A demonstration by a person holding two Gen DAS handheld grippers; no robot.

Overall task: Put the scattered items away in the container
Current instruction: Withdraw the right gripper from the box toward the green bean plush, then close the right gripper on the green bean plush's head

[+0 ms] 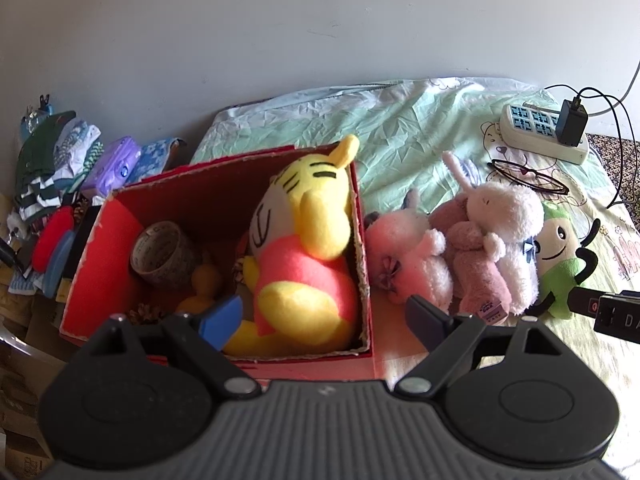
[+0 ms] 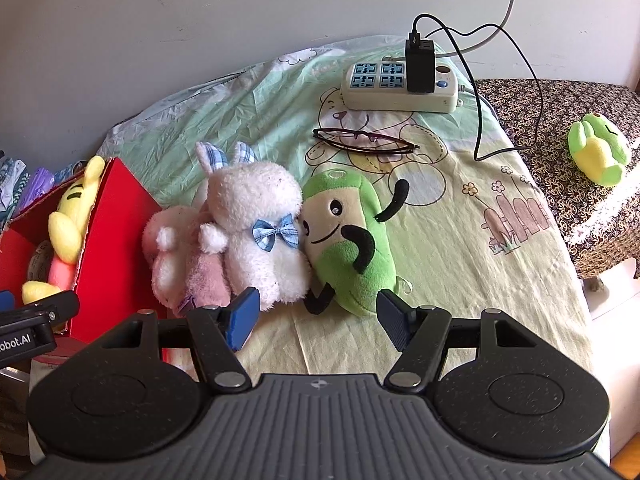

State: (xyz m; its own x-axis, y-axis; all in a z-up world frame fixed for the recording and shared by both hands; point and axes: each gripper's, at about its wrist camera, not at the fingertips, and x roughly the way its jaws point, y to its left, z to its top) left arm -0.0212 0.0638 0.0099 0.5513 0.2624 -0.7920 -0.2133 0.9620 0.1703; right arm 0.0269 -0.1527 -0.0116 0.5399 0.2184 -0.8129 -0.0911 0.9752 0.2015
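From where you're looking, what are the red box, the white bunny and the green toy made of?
The red box looks like corrugated cardboard with a red printed skin: its torn rim shows raw brown fluting. The white bunny seems to be long-pile plush, fuzzy and matte, with a woven checked bow. The green toy looks like short, smooth fleece plush, with stitched-on black felt-like arms.

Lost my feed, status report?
Both grippers, left and right, open, empty. Tiger plush in red box. White bunny, green plush still out; nothing blocking.
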